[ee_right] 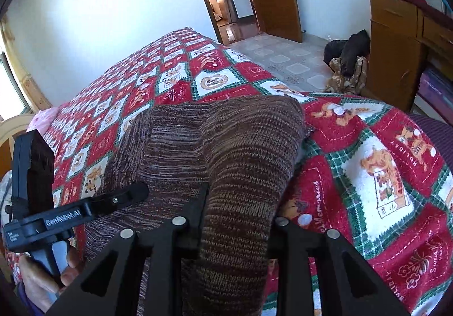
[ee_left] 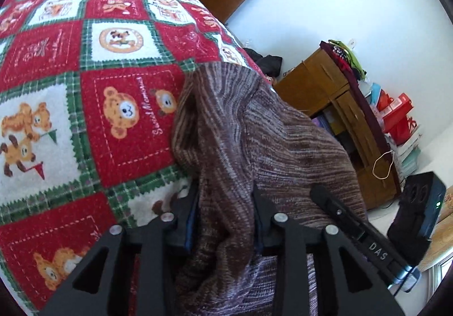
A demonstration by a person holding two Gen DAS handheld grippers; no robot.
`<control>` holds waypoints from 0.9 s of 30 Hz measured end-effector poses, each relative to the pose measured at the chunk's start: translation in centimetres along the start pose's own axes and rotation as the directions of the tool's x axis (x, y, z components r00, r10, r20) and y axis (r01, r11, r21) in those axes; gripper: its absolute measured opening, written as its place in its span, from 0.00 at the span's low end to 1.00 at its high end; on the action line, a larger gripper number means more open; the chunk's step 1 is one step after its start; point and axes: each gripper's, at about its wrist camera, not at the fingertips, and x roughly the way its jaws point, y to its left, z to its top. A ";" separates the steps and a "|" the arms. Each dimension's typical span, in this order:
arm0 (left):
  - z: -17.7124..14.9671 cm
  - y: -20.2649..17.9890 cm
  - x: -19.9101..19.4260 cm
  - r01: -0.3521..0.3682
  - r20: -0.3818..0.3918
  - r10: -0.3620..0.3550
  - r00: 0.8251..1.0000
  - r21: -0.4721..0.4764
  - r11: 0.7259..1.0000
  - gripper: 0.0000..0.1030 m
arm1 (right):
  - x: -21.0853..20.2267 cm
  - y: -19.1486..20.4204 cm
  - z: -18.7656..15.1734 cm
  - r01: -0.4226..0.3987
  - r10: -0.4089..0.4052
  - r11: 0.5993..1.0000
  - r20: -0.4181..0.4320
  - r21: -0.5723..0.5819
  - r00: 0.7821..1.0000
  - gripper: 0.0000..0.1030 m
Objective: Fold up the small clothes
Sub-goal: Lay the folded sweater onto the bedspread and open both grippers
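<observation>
On the left, the bed's red, white and green teddy-bear quilt (ee_left: pixel 85 89) fills the left wrist view; to its right a brown striped knit garment (ee_left: pixel 254 132) rises from the quilt in a bunched fold and runs straight down between the jaws of the left gripper (ee_left: pixel 226 202), which are pinching a thick gather of the knit, cloth touching both inner faces; further right the other gripper's black finger crosses over the garment, and beyond it stand a wooden cabinet (ee_left: pixel 325 89) with folded clothes on top and a black speaker (ee_left: pixel 419 208) on the floor.

In the right wrist view the left gripper (ee_right: pixel 119 200) shows at the left edge, held in the person's hand (ee_right: pixel 42 273), its tip lying on the knit; the garment (ee_right: pixel 198 146) spreads across the quilt (ee_right: pixel 368 160) in the middle, one rounded fold draping down into the right gripper (ee_right: pixel 237 208), whose jaws are closed on that fold, knit filling the gap between them; to the right the quilt lies rumpled, with a dark heap of clothes (ee_right: pixel 348 58) on the tiled floor beside the cabinet (ee_right: pixel 396 47).
</observation>
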 end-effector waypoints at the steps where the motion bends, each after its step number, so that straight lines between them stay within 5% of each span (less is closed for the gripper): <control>1: -0.1 0.0 -0.1 0.002 0.000 -0.002 1.000 -0.001 1.000 0.35 | 0.1 -0.3 -0.1 -0.001 0.001 1.000 0.003 0.009 1.000 0.34; 6: -0.6 0.9 -2.1 0.005 -0.027 -0.006 1.000 -0.034 0.999 0.44 | -0.3 -0.9 -0.6 -0.018 0.018 0.998 0.009 0.056 1.000 0.44; 8: -1.1 2.1 -4.0 -0.026 -0.023 0.025 0.999 -0.043 0.999 0.59 | -1.5 -0.9 -1.2 -0.021 0.021 0.998 0.000 0.062 1.000 0.46; 12: -2.7 3.4 -7.8 -0.131 0.048 0.131 0.990 -0.015 0.991 0.60 | -6.4 -1.0 -3.5 -0.002 -0.003 0.996 0.046 0.093 0.999 0.48; 17: -5.4 1.0 -10.5 -0.319 0.153 0.293 0.944 0.187 0.929 0.60 | -12.4 1.4 -7.0 0.111 -0.120 0.992 0.152 0.064 0.981 0.49; 27: -10.0 -3.5 -12.3 -0.393 0.232 0.333 0.914 0.304 0.868 0.84 | -15.6 6.3 -11.1 0.253 -0.262 0.965 0.229 0.067 0.938 0.53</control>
